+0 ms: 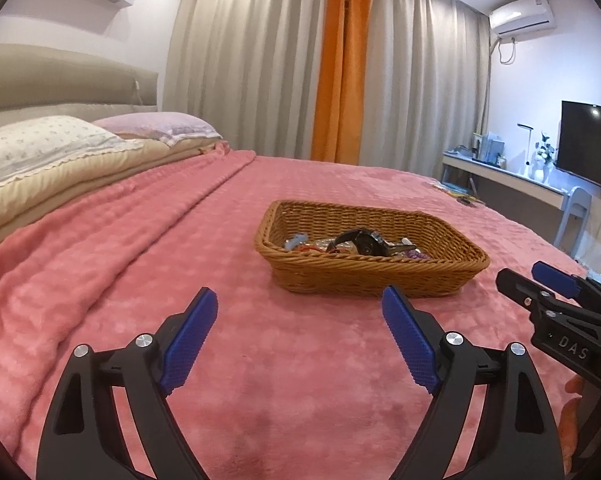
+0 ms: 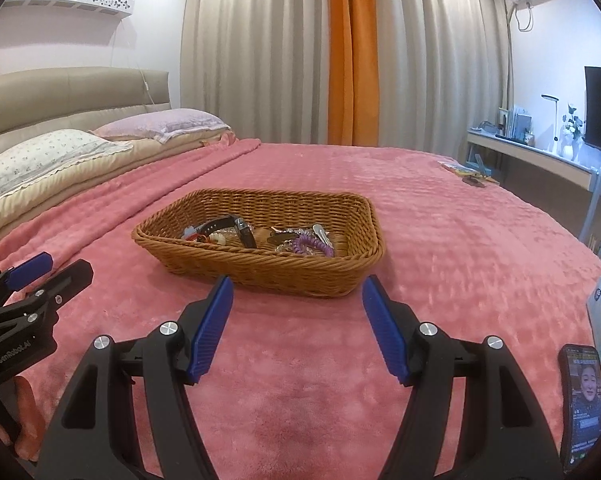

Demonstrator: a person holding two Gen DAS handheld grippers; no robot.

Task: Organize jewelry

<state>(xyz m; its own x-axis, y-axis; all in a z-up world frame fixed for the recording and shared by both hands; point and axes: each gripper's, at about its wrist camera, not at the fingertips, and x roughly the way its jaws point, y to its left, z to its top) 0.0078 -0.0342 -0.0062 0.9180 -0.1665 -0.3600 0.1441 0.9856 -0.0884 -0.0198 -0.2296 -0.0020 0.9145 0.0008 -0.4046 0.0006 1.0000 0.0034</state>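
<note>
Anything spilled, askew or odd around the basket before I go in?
Nothing spilled: the jewelry sits heaped inside the wicker basket, which rests flat on the pink blanket. One oddity: a lit phone lies by the right claw.

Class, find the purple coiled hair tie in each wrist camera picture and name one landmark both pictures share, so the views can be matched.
Left wrist view: only a purple sliver of the hair tie shows, right end of the wicker basket, behind the near rim.
Right wrist view: hair tie in plain sight, right half of the basket.
Shared landmark: orange curtain strip.
</note>
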